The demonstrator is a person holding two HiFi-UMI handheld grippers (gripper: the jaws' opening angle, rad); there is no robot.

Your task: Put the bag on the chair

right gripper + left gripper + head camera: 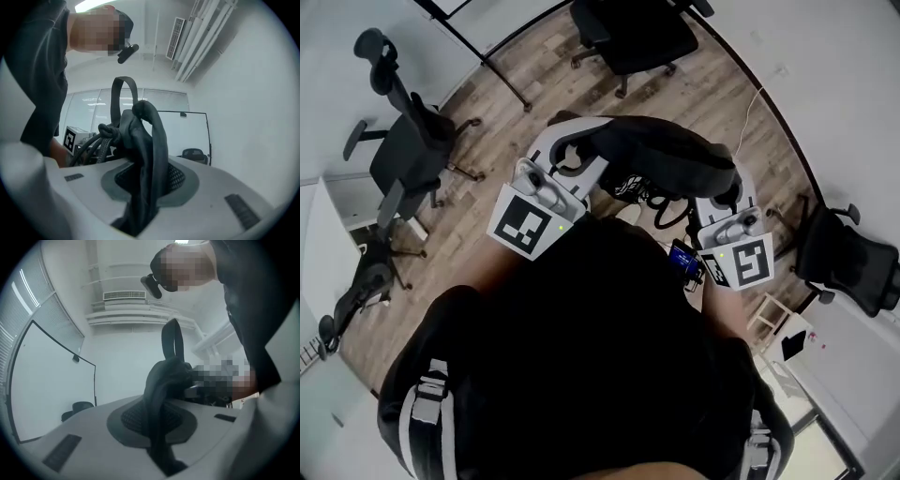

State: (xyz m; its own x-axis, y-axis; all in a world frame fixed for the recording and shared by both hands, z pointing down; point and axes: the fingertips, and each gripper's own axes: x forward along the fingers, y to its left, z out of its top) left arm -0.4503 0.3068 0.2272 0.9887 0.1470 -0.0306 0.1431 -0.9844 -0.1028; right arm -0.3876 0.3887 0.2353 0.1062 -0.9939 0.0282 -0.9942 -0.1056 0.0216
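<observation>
A black bag hangs between my two grippers, above the wooden floor. My left gripper is shut on a fold of its fabric; in the left gripper view the bag rises out of the jaws of my left gripper, with a strap loop standing above. My right gripper is shut on the bag's other end; in the right gripper view the bag is pinched in my right gripper, beside knotted cords. A black office chair stands ahead.
Another black chair stands at the left and a third at the right by the wall. A whiteboard stand's legs cross the floor at the upper left. A white desk is at the far left.
</observation>
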